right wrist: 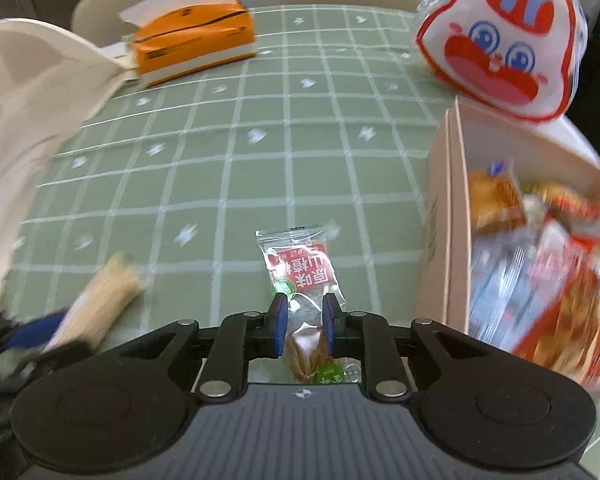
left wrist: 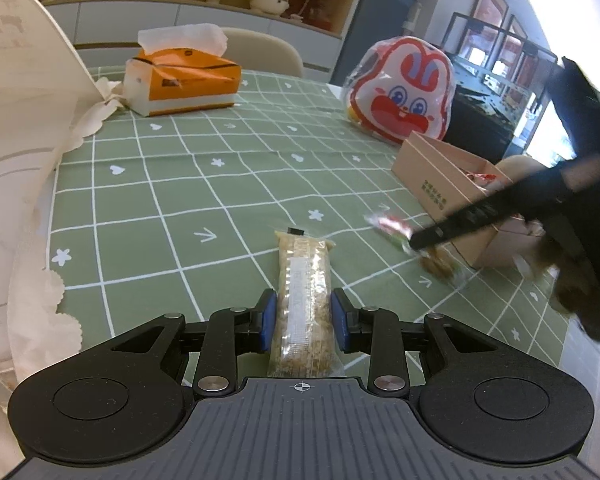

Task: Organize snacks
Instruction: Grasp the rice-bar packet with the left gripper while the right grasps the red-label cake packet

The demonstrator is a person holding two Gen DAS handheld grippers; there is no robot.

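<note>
Mid-collection: the left tool (left wrist: 303, 320) clamps a grain bar (left wrist: 306, 304) while the right tool (right wrist: 303, 326) grips a red-labelled snack packet (right wrist: 302, 276), both seemingly bound next for the cardboard box (right wrist: 456, 216) beside them on the tabletop (right wrist: 260, 152).

1. The left wrist view sits low over the green checked tablecloth (left wrist: 160, 184), looking forward between its own fingers toward the orange tissue box (left wrist: 182, 80) and a shelf of figurines.
2. The right wrist view looks the same way, close beside the cardboard snack box (right wrist: 448, 216).
3. Both views share the tablecloth, tissue box, snack box and rabbit-face bag (left wrist: 404, 88).
</note>
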